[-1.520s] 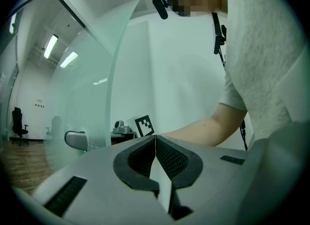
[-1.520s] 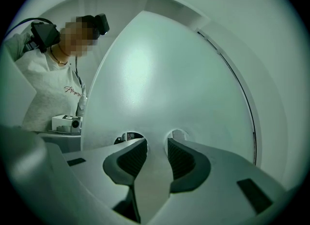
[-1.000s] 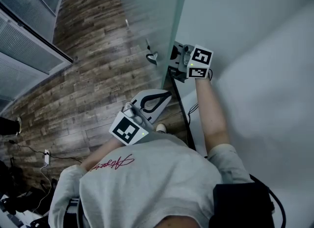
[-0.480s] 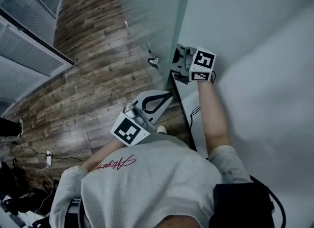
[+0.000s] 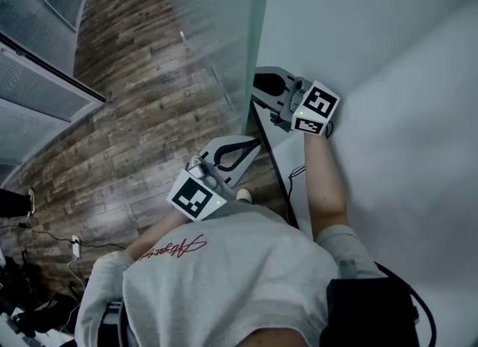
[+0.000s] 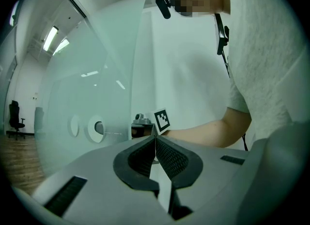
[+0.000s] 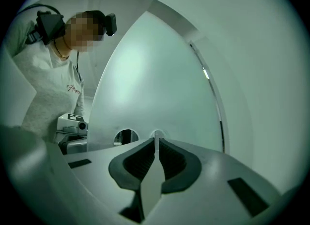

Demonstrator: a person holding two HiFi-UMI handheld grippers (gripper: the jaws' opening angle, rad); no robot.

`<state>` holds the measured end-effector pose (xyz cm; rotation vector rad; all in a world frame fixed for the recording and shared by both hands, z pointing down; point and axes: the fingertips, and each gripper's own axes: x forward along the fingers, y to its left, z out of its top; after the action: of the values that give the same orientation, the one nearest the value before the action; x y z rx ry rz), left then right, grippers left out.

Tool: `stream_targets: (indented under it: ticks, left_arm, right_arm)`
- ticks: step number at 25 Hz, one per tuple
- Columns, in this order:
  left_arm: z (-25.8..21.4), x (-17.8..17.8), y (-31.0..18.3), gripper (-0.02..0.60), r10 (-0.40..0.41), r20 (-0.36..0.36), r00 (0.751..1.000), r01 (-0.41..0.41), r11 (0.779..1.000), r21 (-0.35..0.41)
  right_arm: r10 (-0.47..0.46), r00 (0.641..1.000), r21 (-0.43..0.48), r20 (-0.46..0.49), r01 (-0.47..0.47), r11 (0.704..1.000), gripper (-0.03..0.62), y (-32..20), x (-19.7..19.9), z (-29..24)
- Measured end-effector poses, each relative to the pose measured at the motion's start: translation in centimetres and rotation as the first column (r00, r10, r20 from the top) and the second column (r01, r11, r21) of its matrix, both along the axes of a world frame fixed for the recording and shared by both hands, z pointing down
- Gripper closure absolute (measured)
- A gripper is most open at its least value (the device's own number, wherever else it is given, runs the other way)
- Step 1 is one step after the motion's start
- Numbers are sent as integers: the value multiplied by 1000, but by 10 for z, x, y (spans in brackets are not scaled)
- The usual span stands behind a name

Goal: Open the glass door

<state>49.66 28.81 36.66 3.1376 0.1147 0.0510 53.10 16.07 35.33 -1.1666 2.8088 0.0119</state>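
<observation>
**Far left:** a slatted partition borders the plank floor, and a white plug lies low in the head view.

**Centre:** the glass door stands upright with its long axis vertical. Its greenish free edge runs from the top of the head view down to just beside my right tongs. The pane spreads leftward from that edge. Low on it sits a round mount, from which a thin handle lies level along the glass, pointing toward the free edge.

**Below the door's edge:** I hold my left tongs level in front of my grey sweatshirt. The jaws are pressed together with nothing in them, and the tips are aimed toward the door.

**At the foot of the door:** a dark strip crosses the floor, and my shoe stands just beside it, close to the pane's bottom corner.

**Right of centre:** the jaws of my right tongs have just been closing. They now stand narrow, pinched on the end of the handle, which shows as a pale sliver between the pads. The tongs point level along the handle toward the mount. My bare forearm reaches out behind them.

**Far right:** a plain white wall fills the frame, near my arm.
</observation>
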Motion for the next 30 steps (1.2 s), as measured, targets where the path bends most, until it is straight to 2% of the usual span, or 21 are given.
stream_targets:
  ticks: [6, 10, 15, 21, 30]
  left_arm:
    - [-9, -3, -4, 565, 17, -12, 1000, -17, 1000, -11]
    - [-4, -1, -9, 565, 30, -11, 999, -30, 1000, -2]
    - [-11, -9, -8, 565, 65, -25, 998, -65, 998, 7]
    - [-19, -30, -5, 565, 101, -46, 994, -101, 995, 8]
    - [-12, -68, -10, 565, 105, -52, 993, -105, 994, -1]
  right_arm:
    - [187, 981, 12, -59, -187, 982, 566, 25, 2, -6]
    - [280, 960, 6, -29, -280, 960, 572, 50, 7, 0]
    - [340, 940, -25, 17, -340, 940, 574, 82, 0, -5]
    - [406, 913, -26, -39, -407, 913, 576, 106, -31, -7]
    - [451, 891, -33, -54, -453, 891, 576, 129, -87, 2]
